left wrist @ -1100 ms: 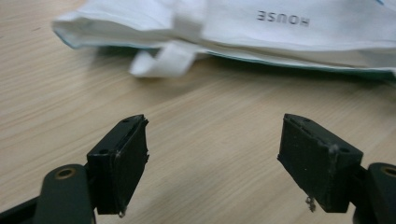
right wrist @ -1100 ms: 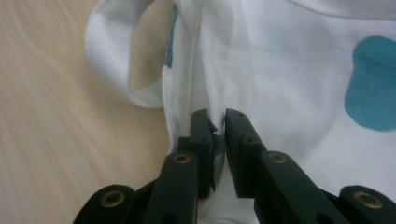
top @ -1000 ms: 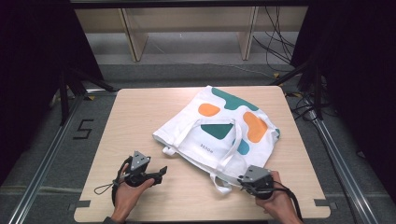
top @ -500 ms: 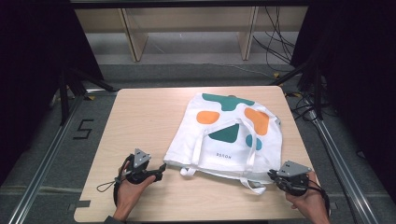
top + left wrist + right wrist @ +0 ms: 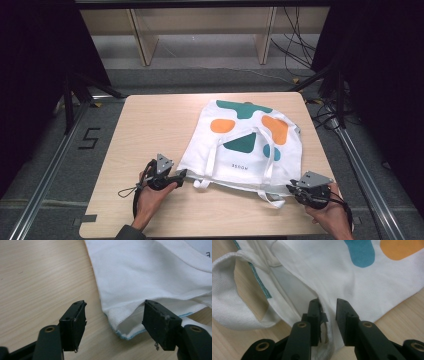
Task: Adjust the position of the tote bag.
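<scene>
The right gripper (image 5: 328, 320) is just letting go; its jaws have been opening and now stand a narrow gap apart, with the near right corner of the white tote bag (image 5: 245, 145) between them, the cloth no longer visibly pinched; compared with a moment ago the bag has been dragged round and now lies squarer on the wooden table (image 5: 150, 125), its mouth towards the person; so, by my reading, the straightening pull is done on that side; over to the left gripper (image 5: 113, 322), whose jaws have been closing in yet stand wide, either side of the bag's near left corner with its blue-stitched hem, pads not pressing on it; a pinch there looks likely next; the bag is the one container here, lying flat, mouth slightly parted, with no contents visible; its handles (image 5: 265, 162) rest loose on top.
</scene>
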The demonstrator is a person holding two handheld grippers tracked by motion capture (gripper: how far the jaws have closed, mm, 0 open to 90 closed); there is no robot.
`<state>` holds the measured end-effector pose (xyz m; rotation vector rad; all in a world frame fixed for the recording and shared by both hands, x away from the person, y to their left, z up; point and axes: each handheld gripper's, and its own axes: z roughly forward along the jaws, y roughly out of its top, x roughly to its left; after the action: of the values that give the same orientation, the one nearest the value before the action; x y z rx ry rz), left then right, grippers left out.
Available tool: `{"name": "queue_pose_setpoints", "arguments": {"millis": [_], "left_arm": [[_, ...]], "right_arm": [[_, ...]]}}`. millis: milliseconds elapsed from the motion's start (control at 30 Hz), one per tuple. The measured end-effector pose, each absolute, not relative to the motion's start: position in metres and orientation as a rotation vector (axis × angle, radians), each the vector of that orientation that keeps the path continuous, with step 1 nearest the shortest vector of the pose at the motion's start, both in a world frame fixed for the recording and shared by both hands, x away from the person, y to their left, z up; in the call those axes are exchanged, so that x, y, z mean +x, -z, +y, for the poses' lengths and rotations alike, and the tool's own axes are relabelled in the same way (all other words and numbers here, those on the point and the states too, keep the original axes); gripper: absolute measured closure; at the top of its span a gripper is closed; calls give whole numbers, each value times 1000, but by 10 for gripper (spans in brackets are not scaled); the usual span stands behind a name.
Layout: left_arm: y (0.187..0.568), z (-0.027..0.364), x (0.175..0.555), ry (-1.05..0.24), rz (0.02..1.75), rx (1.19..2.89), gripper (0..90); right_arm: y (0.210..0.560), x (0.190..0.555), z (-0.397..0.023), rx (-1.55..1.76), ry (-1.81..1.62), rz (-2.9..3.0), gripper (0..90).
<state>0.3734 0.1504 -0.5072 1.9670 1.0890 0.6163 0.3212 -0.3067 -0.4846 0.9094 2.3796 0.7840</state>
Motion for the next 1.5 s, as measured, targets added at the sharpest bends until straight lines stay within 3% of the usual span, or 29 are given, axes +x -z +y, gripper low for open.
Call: {"name": "queue_pose_setpoints", "arguments": {"millis": [167, 433, 500, 533, 600, 767, 1000, 1267, 1367, 1500], "left_arm": [[509, 148, 371, -620, 1042, 2131, 379], [513, 145, 383, -612, 1067, 2083, 407], [511, 145, 387, -622, 1014, 2145, 436], [512, 142, 388, -617, 1005, 2132, 482], [510, 138, 389, -676, 928, 2217, 706], [511, 134, 385, -760, 818, 2314, 787], [506, 140, 345, -718, 768, 2350, 787], [499, 149, 310, -684, 757, 2344, 779], [499, 154, 310, -666, 799, 2314, 731], [500, 151, 313, -698, 784, 2289, 632]], "right_arm": [[485, 323, -308, 895, -788, 2373, 725], [486, 323, -306, 930, -775, 2377, 701], [487, 323, -306, 917, -774, 2375, 696], [487, 324, -306, 909, -771, 2377, 693], [489, 325, -305, 919, -750, 2383, 678], [491, 325, -304, 896, -704, 2394, 688], [494, 337, -301, 842, -670, 2383, 752], [491, 333, -299, 837, -740, 2382, 738], [496, 332, -297, 911, -721, 2374, 604], [498, 336, -296, 911, -711, 2392, 647]]}}
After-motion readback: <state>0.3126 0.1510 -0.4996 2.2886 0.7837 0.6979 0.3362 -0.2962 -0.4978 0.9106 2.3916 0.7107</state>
